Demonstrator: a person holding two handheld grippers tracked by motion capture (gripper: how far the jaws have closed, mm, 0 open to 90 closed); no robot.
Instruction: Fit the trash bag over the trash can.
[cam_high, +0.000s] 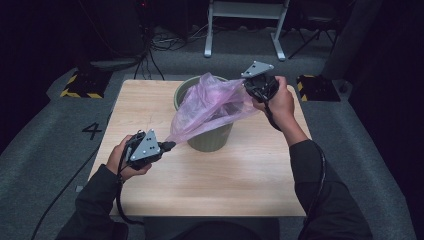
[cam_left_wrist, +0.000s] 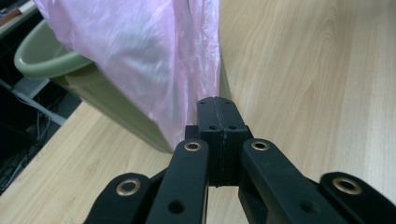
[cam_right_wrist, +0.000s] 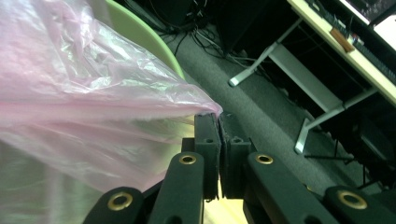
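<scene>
This looks like a lab or recording studio rather than a home. A small wooden table (cam_high: 240, 175) stands alone on grey carpet (cam_high: 45, 145) that carries a taped number four (cam_high: 92, 130). Black-and-yellow hazard-striped blocks (cam_high: 80, 86) sit at the far corners, cables (cam_high: 165, 42) snake across the floor, and a white-framed desk (cam_high: 245, 22) stands behind in a dark, black-walled room.

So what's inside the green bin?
Part of the pink bag hangs into the green bin, stretched between the left gripper and the right gripper, both shut on it. The bag covers the bin's opening, so anything deeper stays hidden.
</scene>
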